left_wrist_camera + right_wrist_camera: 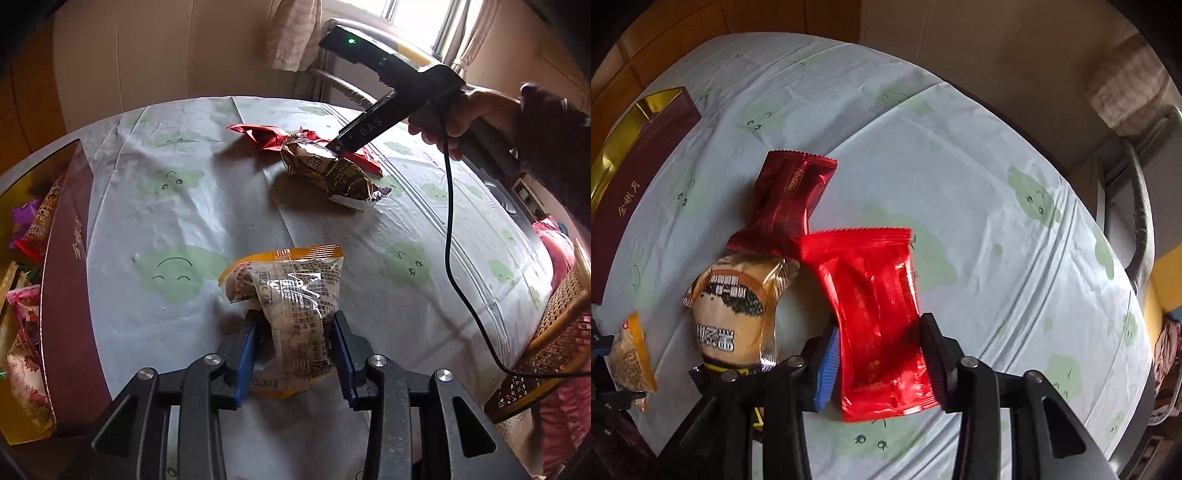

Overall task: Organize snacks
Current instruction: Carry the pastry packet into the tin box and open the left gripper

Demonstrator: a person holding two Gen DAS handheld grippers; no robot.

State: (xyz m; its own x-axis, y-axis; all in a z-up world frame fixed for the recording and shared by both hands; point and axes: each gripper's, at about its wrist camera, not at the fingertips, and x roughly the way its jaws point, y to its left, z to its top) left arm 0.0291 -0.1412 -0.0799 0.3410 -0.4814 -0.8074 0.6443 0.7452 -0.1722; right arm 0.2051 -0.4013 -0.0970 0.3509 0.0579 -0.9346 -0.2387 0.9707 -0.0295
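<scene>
My left hand-held gripper (295, 332) pinches the orange-edged snack pack (291, 295); my right hand-held gripper (882, 354) squeezes the red packet (875, 314) between its pads (light, crinkly, slippery film, so grab mid-body).

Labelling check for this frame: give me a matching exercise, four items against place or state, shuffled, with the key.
Items
1. orange-edged clear snack packet
2. bright red foil packet
3. dark red foil packet
4. maroon box with gold lining

Places or states
A. lying on the tablecloth, not between any fingers
B. between the right gripper fingers
C. at the table's edge, snacks inside
D. between the left gripper fingers

Pairs: 1-D, 2-B, 3-A, 4-C
</scene>
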